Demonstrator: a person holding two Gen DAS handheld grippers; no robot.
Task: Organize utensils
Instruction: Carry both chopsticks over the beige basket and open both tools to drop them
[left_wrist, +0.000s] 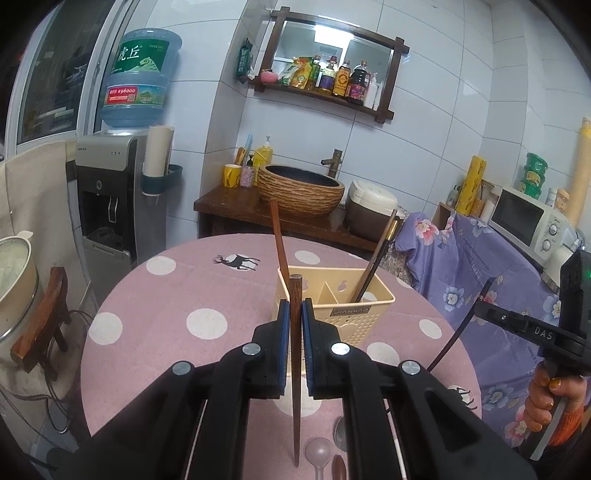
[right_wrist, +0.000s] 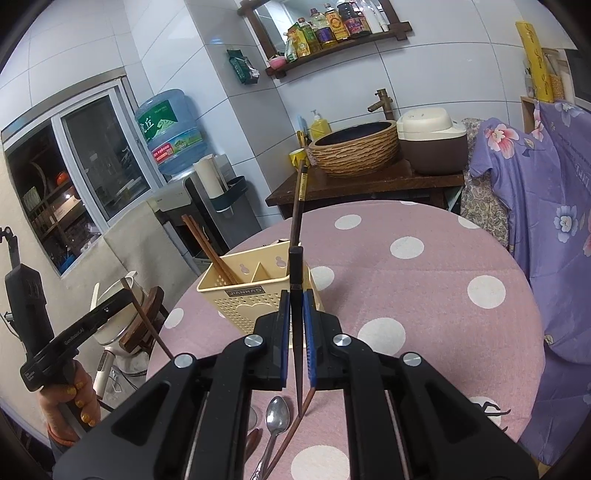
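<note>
My left gripper (left_wrist: 295, 306) is shut on a brown wooden chopstick (left_wrist: 295, 387), held upright above the table. My right gripper (right_wrist: 295, 299) is shut on a dark chopstick (right_wrist: 295, 269), also upright. Just beyond both stands a cream utensil holder (left_wrist: 343, 325) (right_wrist: 236, 306) with divided compartments. A reddish chopstick (left_wrist: 279, 240) leans in its left side and a dark one (left_wrist: 376, 258) in its right. Each view shows the other gripper off to the side, the right gripper (left_wrist: 487, 308) and the left gripper (right_wrist: 123, 295), each with its chopstick. On the table below lie a metal spoon (right_wrist: 277, 413), a pink spoon (left_wrist: 317, 452) and a loose brown chopstick (right_wrist: 291, 432).
The round table (right_wrist: 424, 295) wears a pink polka-dot cloth. Behind it a wooden counter carries a woven basin (left_wrist: 301, 188) and a rice cooker (left_wrist: 371, 210). A water dispenser (left_wrist: 107, 206) stands at the left. A purple floral cloth (left_wrist: 480, 277) and a microwave (left_wrist: 528, 221) are at the right.
</note>
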